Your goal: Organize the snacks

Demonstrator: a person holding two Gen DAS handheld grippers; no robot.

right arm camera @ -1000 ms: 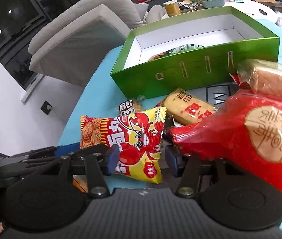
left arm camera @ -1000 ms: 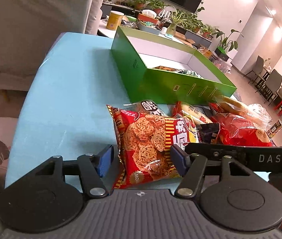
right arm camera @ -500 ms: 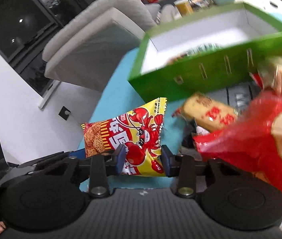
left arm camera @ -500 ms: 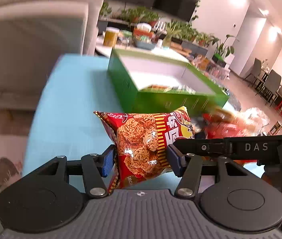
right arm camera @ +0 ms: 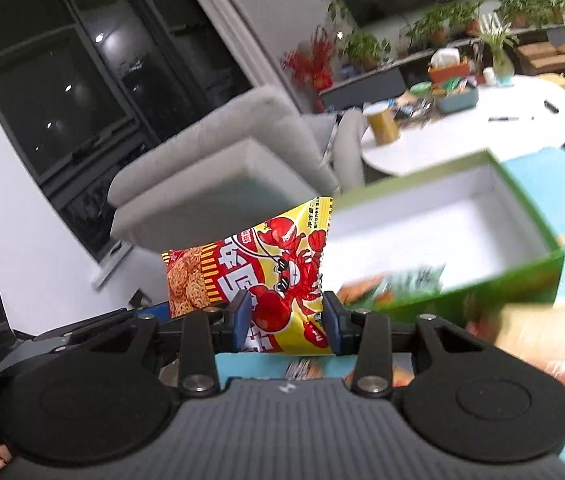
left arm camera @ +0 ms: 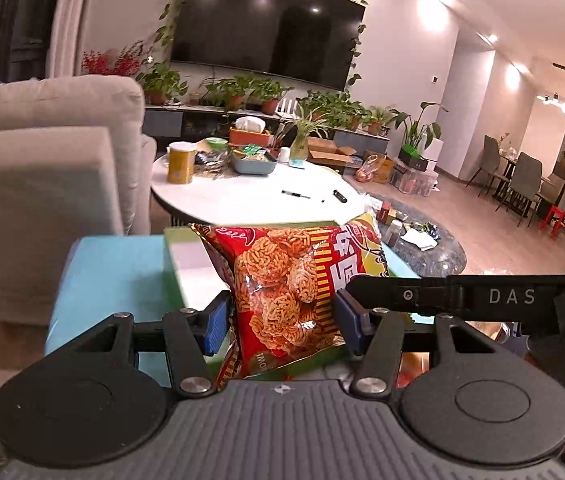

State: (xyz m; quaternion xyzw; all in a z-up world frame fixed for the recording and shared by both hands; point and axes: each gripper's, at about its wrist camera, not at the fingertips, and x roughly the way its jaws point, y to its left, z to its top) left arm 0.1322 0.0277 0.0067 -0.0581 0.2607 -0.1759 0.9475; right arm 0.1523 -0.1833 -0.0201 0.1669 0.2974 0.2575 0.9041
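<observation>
The left gripper (left arm camera: 282, 322) has its blue pads pressed on the red end of a noodle snack bag (left arm camera: 288, 288); the right gripper (right arm camera: 287, 322) clamps the yellow, lobster-printed end of the same bag (right arm camera: 270, 276); both jaws stand narrow, with the bag stretched between them, lifted clear of the light-blue table (left arm camera: 110, 268); behind it sits an open green box (right arm camera: 442, 224) with a white inside and packets at its near end; more snack packets (right arm camera: 542, 340) lie blurred at the right; beyond stand a grey sofa (right arm camera: 222, 168) and a round white table (left arm camera: 242, 200).
</observation>
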